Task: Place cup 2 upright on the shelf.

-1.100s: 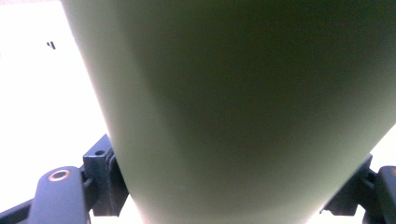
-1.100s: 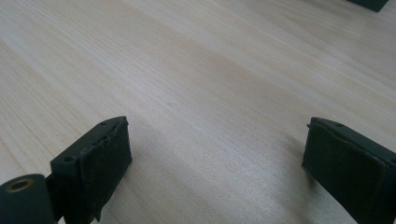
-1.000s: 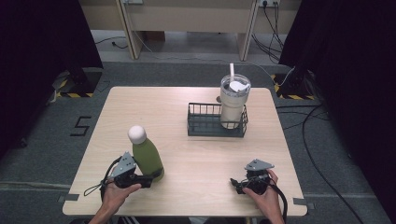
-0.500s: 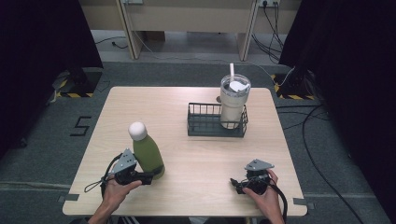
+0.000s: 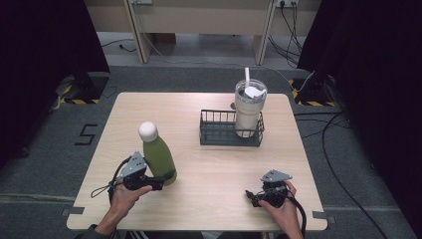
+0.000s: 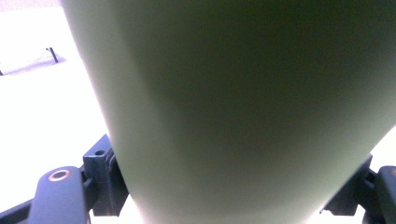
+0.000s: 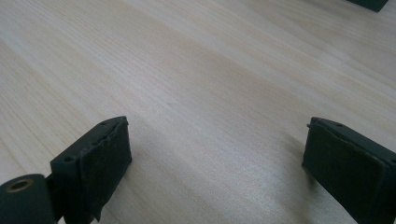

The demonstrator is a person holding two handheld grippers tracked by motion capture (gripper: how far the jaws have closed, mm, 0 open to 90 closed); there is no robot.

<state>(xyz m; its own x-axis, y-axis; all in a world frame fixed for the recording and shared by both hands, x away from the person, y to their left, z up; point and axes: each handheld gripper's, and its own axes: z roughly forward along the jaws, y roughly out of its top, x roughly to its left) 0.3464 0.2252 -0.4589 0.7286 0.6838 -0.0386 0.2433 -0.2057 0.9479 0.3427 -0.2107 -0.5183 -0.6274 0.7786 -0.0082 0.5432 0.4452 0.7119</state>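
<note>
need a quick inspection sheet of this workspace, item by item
surface: light wooden table, bare between the things.
job's things: green bottle with white cap, standing near the front left, slightly tilted.
clutter: black wire basket holding a cream tumbler with lid and straw.
grippers: left gripper shut on the green bottle low on its body; right gripper open, jaws apart over bare wood, holding nothing.
cables: a black cable loops from the left gripper; more lie on the floor at right.
surroundings: grey carpet, black curtains at both sides, desk legs behind.
</note>
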